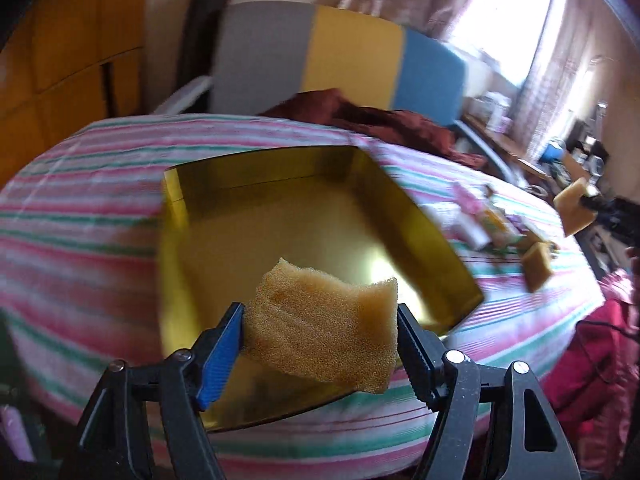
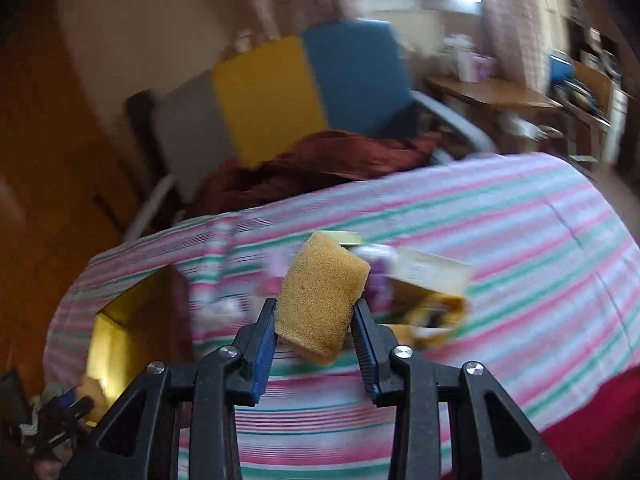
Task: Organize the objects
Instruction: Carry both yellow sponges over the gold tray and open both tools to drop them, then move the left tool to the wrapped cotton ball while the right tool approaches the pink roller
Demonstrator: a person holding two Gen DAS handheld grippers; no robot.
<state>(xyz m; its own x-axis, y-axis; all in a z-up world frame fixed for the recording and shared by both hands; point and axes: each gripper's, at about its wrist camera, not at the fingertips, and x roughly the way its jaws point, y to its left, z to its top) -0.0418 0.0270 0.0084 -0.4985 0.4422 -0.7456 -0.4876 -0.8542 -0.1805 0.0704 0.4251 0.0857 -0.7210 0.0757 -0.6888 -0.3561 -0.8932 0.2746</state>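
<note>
So we've got a sponge in each claw right now. The left gripper (image 1: 320, 320) is clamped on a tan foam sponge (image 1: 324, 324), squeezed sideways between the pads so it bulges a bit, and it hangs right over the near edge of the gold tray (image 1: 256, 184) that sits in the middle of the striped bedspread (image 1: 80, 208). Our guess is that's the drop spot, since the tray is open, shiny and has nothing in it as far as we can see. The right gripper (image 2: 314, 312) is pinching a second sponge (image 2: 320, 300), gripped across its short sides, held up in the air above the bedspread over toward its right edge, well apart from the tray, whose corner only peeks in at the left of that view. Below and behind it there's a little pile of clutter (image 2: 424, 292), too blurred for us to name, though it looks like small packets, and the left view shows one more sponge block (image 1: 538, 266) lying near that right edge. Grabbing foam across the middle makes sense to us: it squashes but won't slip. Behind the bed there's a grey, yellow and blue chair (image 1: 340, 56) with a reddish cloth (image 1: 376, 120) draped at its base.
</note>
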